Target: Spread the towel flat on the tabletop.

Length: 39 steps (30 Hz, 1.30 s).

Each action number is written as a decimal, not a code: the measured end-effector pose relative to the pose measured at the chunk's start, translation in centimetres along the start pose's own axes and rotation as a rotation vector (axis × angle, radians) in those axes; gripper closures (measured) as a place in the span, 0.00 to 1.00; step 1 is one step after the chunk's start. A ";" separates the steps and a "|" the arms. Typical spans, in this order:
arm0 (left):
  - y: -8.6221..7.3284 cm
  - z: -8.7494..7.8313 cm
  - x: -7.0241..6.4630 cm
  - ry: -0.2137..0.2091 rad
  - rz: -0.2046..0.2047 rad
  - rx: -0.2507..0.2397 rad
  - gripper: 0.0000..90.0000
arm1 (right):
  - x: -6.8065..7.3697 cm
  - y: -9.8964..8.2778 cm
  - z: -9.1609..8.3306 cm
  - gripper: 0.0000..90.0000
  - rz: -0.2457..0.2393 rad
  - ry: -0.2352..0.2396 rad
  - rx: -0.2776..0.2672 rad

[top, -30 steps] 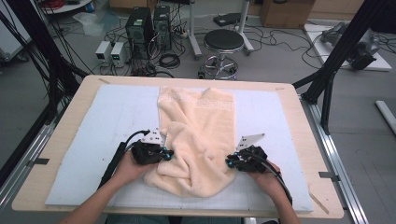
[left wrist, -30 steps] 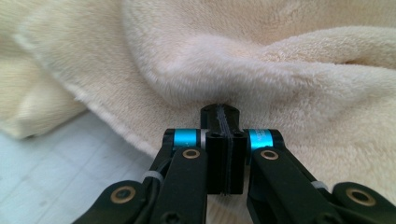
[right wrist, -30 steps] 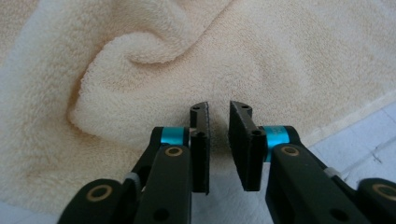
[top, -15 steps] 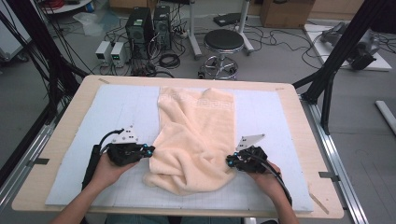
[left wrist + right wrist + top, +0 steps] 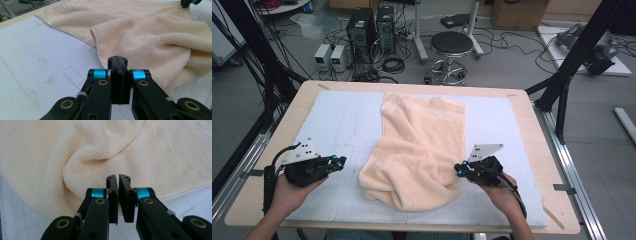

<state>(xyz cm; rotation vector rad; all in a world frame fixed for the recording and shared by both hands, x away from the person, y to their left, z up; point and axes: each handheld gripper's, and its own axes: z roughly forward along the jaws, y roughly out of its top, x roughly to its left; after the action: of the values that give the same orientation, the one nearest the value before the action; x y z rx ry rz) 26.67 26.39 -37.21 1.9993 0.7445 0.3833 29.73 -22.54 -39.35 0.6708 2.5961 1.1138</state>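
1. In the high view the left gripper has pulled away from the towel. A second ago it sat at the towel's lower left edge; now it is at the lower left of the frame, over the bare blue-white mat, with a clear gap between it and the cloth.

2. The right gripper has stayed at the towel's lower right edge, close to the bunched cloth.

3. The right gripper's jaws have just been closing. In the right gripper view they stand almost together, with a thin gap at the tips and no cloth between them.

4. The left gripper's jaws are pressed flat together and hold nothing, as the left gripper view shows.

5. Judging from this, both hands have let go, and the towel is left for a fresh grip or for smoothing.

6. The towel runs from the upper middle of the table down toward the near edge. Its far end lies flat, its near end crumpled in folds.

7. In the right gripper view a fold of towel lies just beyond the tips. In the left gripper view the towel's hem lies just ahead, to the upper right.
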 end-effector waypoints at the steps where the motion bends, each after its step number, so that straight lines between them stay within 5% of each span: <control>1: -0.1 0.3 0.1 -0.015 -0.003 0.004 1.00 | -0.3 0.2 0.1 0.96 0.001 -0.003 0.001; 5: 0.2 2.6 0.0 -0.052 0.005 0.007 0.97 | -1.2 0.3 0.8 0.89 0.020 0.004 0.022; 7: 0.5 4.3 -0.1 -0.079 0.009 0.017 0.87 | -1.2 0.4 1.0 0.74 0.024 0.027 0.003; 11: 1.1 7.6 -0.6 -0.165 0.027 0.068 0.62 | -0.4 0.0 1.3 0.68 0.002 0.081 -0.023; 15: 0.9 9.7 -1.6 -0.262 0.039 0.134 0.51 | 0.0 -0.9 2.6 0.63 -0.004 0.089 0.033; 18: 0.3 10.7 -2.3 -0.280 0.068 0.203 0.61 | 0.6 -1.0 4.0 0.68 -0.032 0.102 0.083; 22: -0.2 10.5 -2.7 -0.258 0.062 0.186 0.87 | 1.0 -0.8 4.2 0.91 -0.062 0.130 0.089; 26: 0.2 9.0 -2.9 -0.253 0.070 0.156 0.90 | 1.4 -0.6 3.2 0.95 -0.078 0.118 0.094; 30: 1.0 6.2 -2.7 -0.266 0.062 0.096 0.90 | 1.5 0.1 0.6 0.95 -0.092 0.093 0.027; 35: 2.9 5.3 -0.5 -0.151 0.024 0.033 0.90 | -0.5 2.0 -2.0 0.95 -0.066 -0.020 -0.036; 39: 3.9 7.5 2.0 -0.042 -0.055 0.018 0.90 | -4.2 3.5 -0.9 0.95 0.002 -0.093 -0.015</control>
<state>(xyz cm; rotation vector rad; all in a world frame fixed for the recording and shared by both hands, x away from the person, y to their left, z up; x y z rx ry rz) 33.63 21.21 -37.75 1.9932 0.7769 0.3022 34.14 -23.12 -36.05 0.7040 2.5074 1.0752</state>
